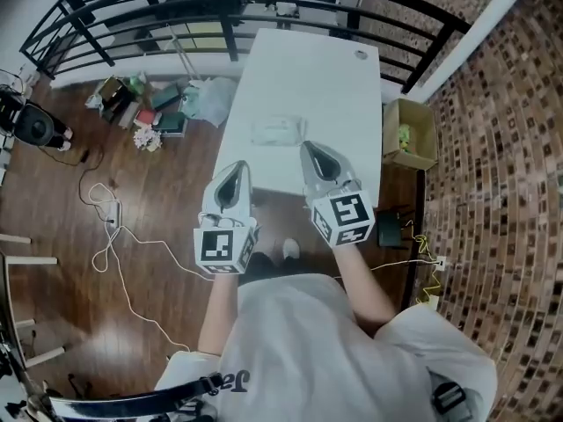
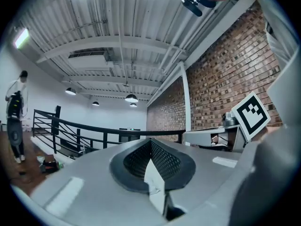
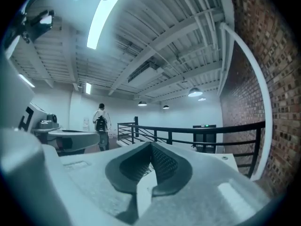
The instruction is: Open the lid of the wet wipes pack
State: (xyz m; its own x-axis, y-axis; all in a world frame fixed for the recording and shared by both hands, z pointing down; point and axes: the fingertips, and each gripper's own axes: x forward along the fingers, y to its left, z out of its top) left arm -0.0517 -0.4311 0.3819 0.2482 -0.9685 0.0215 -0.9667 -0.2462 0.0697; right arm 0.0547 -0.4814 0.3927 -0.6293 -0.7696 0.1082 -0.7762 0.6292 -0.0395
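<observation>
Wet wipes pack (image 1: 277,132): lies flat at the centre of the head view, on the near half of the white worktop (image 1: 303,69), well apart from both tools and untouched. Its lid cannot be made out at this size, so whether it is closed cannot be confirmed. The flat, centred position probably lets one tool steady the pack while the other lifts the lid.

Left hand-held gripper (image 1: 236,174): held at lower centre-left of the head view, over the near edge of the worktop, tip pointing toward the pack. In the left gripper view, the left hand-held gripper (image 2: 151,146) has its ribbed pads brought together, with nothing between them.

Right hand-held gripper (image 1: 313,156): held just right of centre, slightly nearer the pack. In the right gripper view, the right hand-held gripper (image 3: 151,150) likewise has its pads together and carries nothing.

Both gripper views look out level over the railing and ceiling, not down at the pack. This suggests a ready posture, with the approach not yet begun.

Markings: no brand or print is legible on the pack. Each marker cube (image 1: 345,217) shows only a black-and-white square pattern.
</observation>
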